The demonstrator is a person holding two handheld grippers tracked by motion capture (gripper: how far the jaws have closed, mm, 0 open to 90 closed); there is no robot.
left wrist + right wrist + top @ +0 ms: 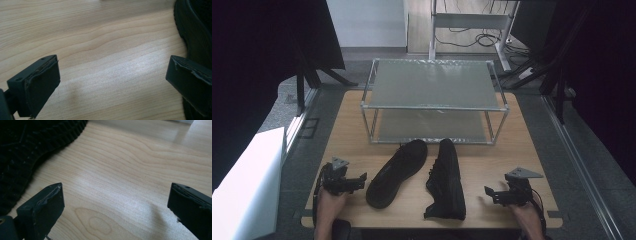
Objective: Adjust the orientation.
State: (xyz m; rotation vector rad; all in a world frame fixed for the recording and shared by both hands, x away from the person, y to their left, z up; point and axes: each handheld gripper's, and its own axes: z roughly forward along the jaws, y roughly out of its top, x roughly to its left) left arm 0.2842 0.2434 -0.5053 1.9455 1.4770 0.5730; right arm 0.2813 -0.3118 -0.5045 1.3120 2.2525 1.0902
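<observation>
Two black shoes lie near the front middle of the wooden table [492, 165]. The left shoe [396, 173] is tipped over with its sole facing up, toe toward the rack. Beside it the right shoe [446, 180] lies lengthwise. My left gripper [360, 182] rests at the front left, pointing at the left shoe, open and holding nothing. In the left gripper view its jaws [113, 70] frame bare wood, with the shoe [195, 32] at the right edge. My right gripper [488, 196] sits at the front right, open and holding nothing. The right gripper view [115, 195] shows a ridged sole [25, 145] at top left.
A two-tier metal-framed rack [434, 102] stands at the back of the table, both shelves bare. A white box [247, 185] sits off the table's left side. Desk legs and cables [472, 30] are on the floor beyond. Dark curtains flank both sides.
</observation>
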